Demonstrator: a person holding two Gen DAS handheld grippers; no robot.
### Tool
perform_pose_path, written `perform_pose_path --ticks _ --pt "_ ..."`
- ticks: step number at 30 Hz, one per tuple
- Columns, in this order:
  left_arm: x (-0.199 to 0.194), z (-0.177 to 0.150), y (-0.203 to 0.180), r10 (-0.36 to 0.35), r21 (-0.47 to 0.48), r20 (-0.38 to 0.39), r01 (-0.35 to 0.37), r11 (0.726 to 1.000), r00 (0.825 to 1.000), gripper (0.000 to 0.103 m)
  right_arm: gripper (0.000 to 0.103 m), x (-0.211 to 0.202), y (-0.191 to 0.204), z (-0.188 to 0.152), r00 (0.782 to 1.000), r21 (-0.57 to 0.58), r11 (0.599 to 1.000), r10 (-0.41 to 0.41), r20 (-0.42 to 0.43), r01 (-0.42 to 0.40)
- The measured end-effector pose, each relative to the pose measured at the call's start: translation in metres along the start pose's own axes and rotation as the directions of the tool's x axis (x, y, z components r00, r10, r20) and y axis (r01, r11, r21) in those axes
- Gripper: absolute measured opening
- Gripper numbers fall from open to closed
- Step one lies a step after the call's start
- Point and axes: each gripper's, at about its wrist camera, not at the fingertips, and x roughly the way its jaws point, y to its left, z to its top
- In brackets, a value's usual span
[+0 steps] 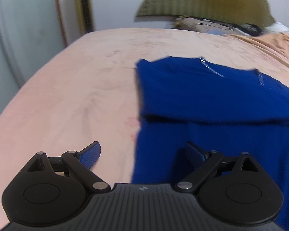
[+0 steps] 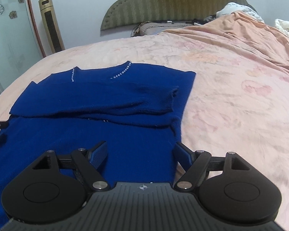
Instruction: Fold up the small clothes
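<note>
A royal-blue knit sweater with a beaded neckline lies flat on the pink bed cover, both sleeves folded across its chest. My right gripper hovers over the sweater's lower right part, open, nothing between its pads; its right finger is over the garment's right edge. In the left wrist view the same sweater fills the right half. My left gripper stands open above the sweater's left edge, its left finger over bare cover, its right finger over blue cloth, holding nothing.
A green padded headboard stands at the far end, with pillows and crumpled white bedding at the back right. A gold tower fan and a glass door are at the far left. The bed's left edge curves down nearby.
</note>
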Motion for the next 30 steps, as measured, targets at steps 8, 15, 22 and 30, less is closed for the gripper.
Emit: perform_pose_path --ticks 8,15,22,30 --pt "-0.007 -0.027 0.019 -0.085 0.004 -0.034 0.085 0.996 0.996 0.095 0.078 -0.021 -0.017 -0.026 1.0 0.022 1.0 0.012 -0.026 -0.012" --pt "-0.017 -0.031 0.022 -0.155 -0.008 -0.058 0.155 0.988 0.986 0.094 0.073 -0.04 -0.005 -0.046 0.994 0.024 0.994 0.103 -0.042 -0.102" --pt "-0.035 -0.049 -0.003 -0.208 0.083 -0.055 0.212 0.974 0.977 0.066 0.057 -0.054 0.029 -0.062 0.99 -0.07 0.988 0.132 -0.055 -0.136" --pt "-0.044 -0.046 -0.023 -0.194 0.087 -0.04 0.197 0.976 0.98 0.011 0.01 -0.059 0.031 -0.06 0.995 -0.083 0.991 0.101 -0.022 -0.103"
